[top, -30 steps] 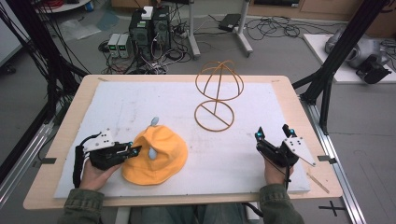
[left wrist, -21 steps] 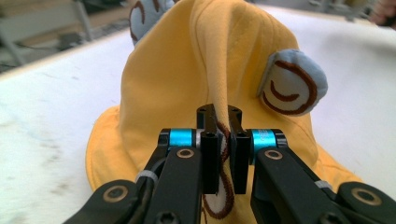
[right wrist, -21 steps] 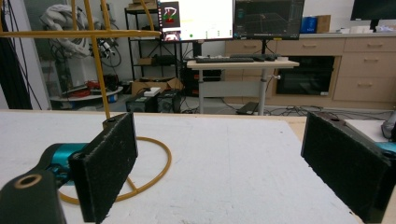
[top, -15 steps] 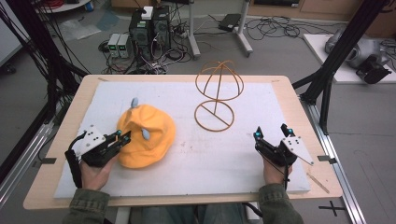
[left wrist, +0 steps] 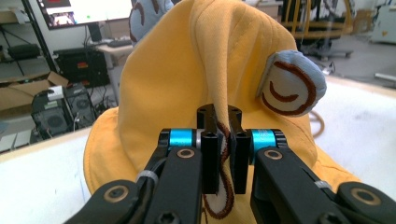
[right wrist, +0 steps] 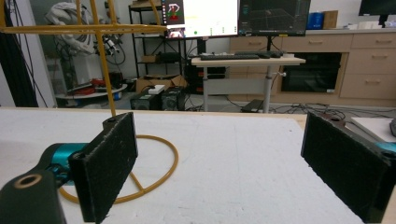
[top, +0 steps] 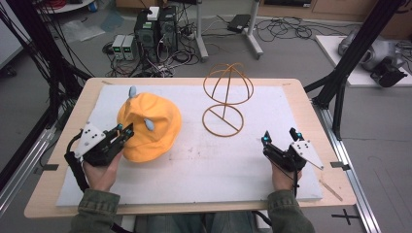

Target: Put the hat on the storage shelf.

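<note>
My left tongs [left wrist: 219, 140] pinch the yellow hat [top: 150, 127] lifted at the table's [top: 194, 170] left to carry it, while my right tongs [top: 282, 145] wait wide near the wire stand [top: 226, 104].

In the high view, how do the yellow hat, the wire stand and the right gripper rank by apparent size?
1. yellow hat, largest
2. wire stand, somewhat smaller in outline
3. right gripper, smallest
</note>
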The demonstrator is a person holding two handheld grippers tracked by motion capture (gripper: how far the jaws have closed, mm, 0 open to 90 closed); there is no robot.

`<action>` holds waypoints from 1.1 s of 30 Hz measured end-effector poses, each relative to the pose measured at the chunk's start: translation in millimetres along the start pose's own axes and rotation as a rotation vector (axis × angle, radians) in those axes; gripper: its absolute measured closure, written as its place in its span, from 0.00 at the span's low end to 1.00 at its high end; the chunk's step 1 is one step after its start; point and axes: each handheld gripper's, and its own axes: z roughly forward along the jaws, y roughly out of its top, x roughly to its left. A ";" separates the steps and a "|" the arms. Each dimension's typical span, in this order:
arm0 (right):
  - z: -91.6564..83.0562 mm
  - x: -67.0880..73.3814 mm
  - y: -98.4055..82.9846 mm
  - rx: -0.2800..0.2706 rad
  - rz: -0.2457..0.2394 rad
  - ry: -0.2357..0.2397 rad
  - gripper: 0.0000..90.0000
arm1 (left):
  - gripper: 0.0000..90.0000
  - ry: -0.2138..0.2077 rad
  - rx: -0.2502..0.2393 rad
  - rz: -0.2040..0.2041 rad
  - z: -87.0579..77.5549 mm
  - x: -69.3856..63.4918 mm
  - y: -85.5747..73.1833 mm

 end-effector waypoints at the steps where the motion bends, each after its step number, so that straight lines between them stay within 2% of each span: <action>1: 0.2 1.3 0.0 0.003 0.002 0.006 0.12 | 0.96 -0.008 -0.007 -0.011 1.3 0.6 5.9; 2: 0.8 2.5 0.0 0.001 -0.004 0.009 0.12 | 0.96 -0.027 -0.012 -0.033 3.3 1.8 12.8; 3: 1.0 2.8 -0.1 0.001 -0.005 0.012 0.12 | 0.96 -0.024 -0.017 -0.041 6.3 2.2 27.2; 4: 1.4 3.1 -0.4 0.005 -0.007 0.016 0.12 | 0.96 -0.024 -0.017 -0.041 6.3 2.2 27.2; 5: 1.4 3.1 -0.4 0.005 -0.007 0.016 0.12 | 0.96 -0.027 -0.032 -0.041 8.4 2.2 36.0; 6: 2.0 3.8 -0.8 0.006 -0.003 0.014 0.12 | 0.96 -0.018 -0.053 -0.035 10.9 1.6 47.4; 11: 4.6 6.4 -2.0 0.011 0.001 0.026 0.12 | 0.96 -0.036 -0.160 -0.020 26.3 -1.6 91.4; 14: 5.7 5.2 -2.0 0.006 -0.006 0.026 0.12 | 0.96 -0.050 -0.197 -0.013 41.7 -4.9 112.4; 20: 5.6 0.7 -1.6 0.004 0.040 0.039 0.12 | 0.96 -0.094 -0.264 -0.022 75.9 -16.0 148.1; 21: 5.5 0.7 -1.7 0.007 0.047 0.041 0.12 | 0.96 -0.116 -0.275 -0.029 87.3 -20.3 158.5; 22: 5.9 0.7 -1.7 0.005 0.056 0.042 0.12 | 0.96 -0.116 -0.275 -0.029 87.3 -20.3 158.5; 25: 8.1 -0.6 -2.3 0.009 0.064 0.049 0.12 | 0.96 -0.163 -0.300 -0.052 112.8 -32.9 177.1; 29: 9.1 -1.7 -2.2 0.002 0.068 0.052 0.12 | 0.96 -0.227 -0.261 -0.032 147.0 -52.7 192.4; 31: 8.8 -1.5 -2.3 0.006 0.078 0.052 0.12 | 0.96 -0.251 -0.209 -0.007 167.1 -62.5 196.7; 33: 9.2 -2.4 -2.2 0.006 0.082 0.052 0.12 | 0.96 -0.277 -0.160 0.001 186.0 -72.0 197.7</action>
